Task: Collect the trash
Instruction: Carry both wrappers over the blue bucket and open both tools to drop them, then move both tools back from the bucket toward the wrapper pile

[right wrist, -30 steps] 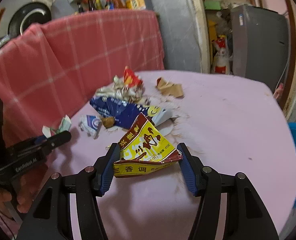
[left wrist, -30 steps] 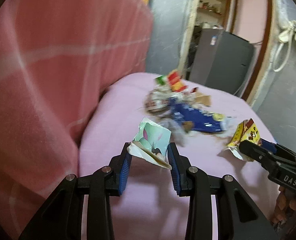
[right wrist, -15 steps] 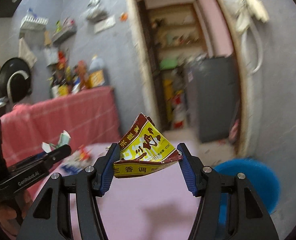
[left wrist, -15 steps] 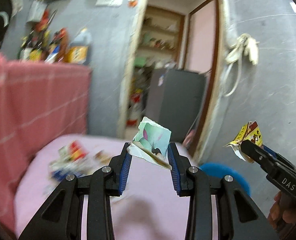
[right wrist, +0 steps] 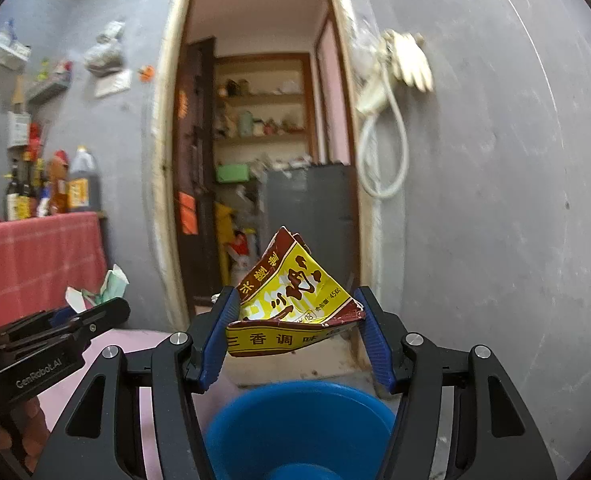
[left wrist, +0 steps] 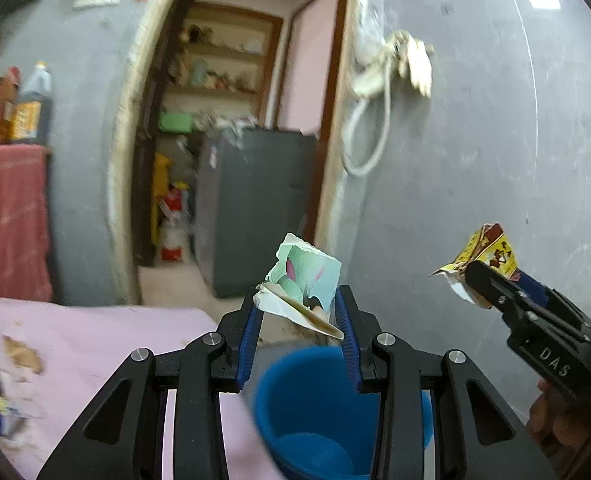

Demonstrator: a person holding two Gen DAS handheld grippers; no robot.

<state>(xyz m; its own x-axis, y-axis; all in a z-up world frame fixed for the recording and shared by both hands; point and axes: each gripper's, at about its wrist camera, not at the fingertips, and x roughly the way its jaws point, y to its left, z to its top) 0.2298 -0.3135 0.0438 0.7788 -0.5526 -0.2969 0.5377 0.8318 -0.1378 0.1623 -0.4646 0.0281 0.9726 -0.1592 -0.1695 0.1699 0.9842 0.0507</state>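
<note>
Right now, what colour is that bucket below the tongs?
The bucket is bright blue; the right wrist view shows it best.

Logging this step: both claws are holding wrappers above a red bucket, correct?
Not quite: the bucket is blue, as the right wrist view shows. The left claw grips a pale green wrapper and the right claw a yellow one.

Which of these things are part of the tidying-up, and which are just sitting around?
Part of the job:
left gripper holding a pale green wrapper
right gripper holding a yellow packet
blue bucket

Just there:
sauce bottles
grey fridge
red cloth
</note>
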